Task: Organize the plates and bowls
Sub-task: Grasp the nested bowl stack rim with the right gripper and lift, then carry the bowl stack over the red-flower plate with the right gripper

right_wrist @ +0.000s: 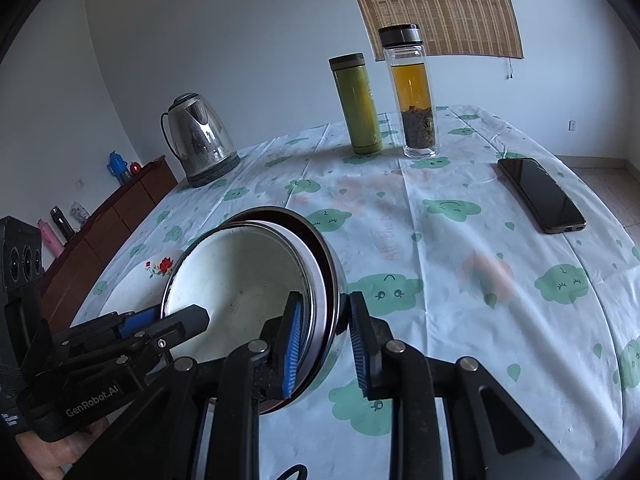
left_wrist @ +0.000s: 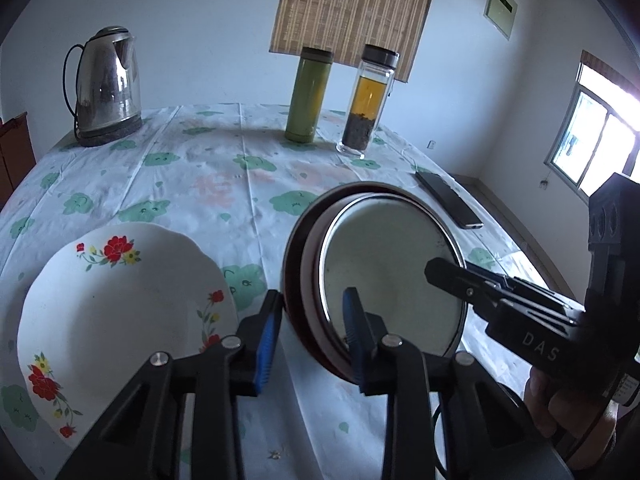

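Note:
A steel bowl with a white inside (left_wrist: pixel 392 264) sits nested in a dark red-rimmed bowl (left_wrist: pixel 298 280), and the pair is tipped up on its side above the table. My left gripper (left_wrist: pixel 312 296) straddles their left rim, blue pads pressed on both sides of the wall. My right gripper (right_wrist: pixel 324 298) clamps the opposite rim of the nested bowls (right_wrist: pixel 240 276). Each gripper shows in the other's view: the right gripper (left_wrist: pixel 440 272) and the left gripper (right_wrist: pixel 180 318). A white plate with red flowers (left_wrist: pixel 120 312) lies flat to the left, partly hidden behind the bowls as the plate (right_wrist: pixel 160 266).
On the cloud-print tablecloth (left_wrist: pixel 192 184) stand a steel kettle (left_wrist: pixel 108 88) at the back left, a green flask (left_wrist: pixel 308 96) and a glass tea bottle (left_wrist: pixel 366 104) at the back. A dark phone (right_wrist: pixel 540 196) lies at the right. A wooden cabinet (right_wrist: pixel 120 208) is beyond the left edge.

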`<state>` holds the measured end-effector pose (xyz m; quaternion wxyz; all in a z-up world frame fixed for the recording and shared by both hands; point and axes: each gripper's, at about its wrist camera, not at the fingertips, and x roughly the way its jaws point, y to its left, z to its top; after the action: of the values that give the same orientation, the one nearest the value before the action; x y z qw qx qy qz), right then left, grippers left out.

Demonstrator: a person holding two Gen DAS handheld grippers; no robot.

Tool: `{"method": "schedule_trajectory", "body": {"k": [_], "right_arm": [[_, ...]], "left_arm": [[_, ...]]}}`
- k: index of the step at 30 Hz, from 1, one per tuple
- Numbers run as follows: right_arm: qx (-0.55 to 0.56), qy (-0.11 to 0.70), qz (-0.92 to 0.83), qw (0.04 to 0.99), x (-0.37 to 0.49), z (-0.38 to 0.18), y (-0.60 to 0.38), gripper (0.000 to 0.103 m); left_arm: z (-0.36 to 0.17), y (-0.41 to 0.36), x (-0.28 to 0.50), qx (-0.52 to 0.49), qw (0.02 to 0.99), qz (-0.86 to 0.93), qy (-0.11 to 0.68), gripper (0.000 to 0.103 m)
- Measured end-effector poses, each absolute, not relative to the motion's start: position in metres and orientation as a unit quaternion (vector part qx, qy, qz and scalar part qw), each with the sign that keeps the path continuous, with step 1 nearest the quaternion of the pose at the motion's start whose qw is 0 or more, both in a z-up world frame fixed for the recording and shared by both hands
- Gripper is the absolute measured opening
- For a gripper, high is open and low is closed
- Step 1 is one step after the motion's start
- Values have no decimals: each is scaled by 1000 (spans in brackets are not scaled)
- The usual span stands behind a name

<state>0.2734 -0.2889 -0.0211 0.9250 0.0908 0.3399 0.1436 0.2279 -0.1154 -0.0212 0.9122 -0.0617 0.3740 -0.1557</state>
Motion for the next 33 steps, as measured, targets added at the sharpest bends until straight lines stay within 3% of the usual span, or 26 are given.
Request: {"method": "schedule_trajectory", "body": {"k": [33], "right_arm": [[37, 338, 221, 914, 257, 13, -196, 24]], "left_arm": [[18, -18, 187, -99, 937, -102, 320, 29]]}}
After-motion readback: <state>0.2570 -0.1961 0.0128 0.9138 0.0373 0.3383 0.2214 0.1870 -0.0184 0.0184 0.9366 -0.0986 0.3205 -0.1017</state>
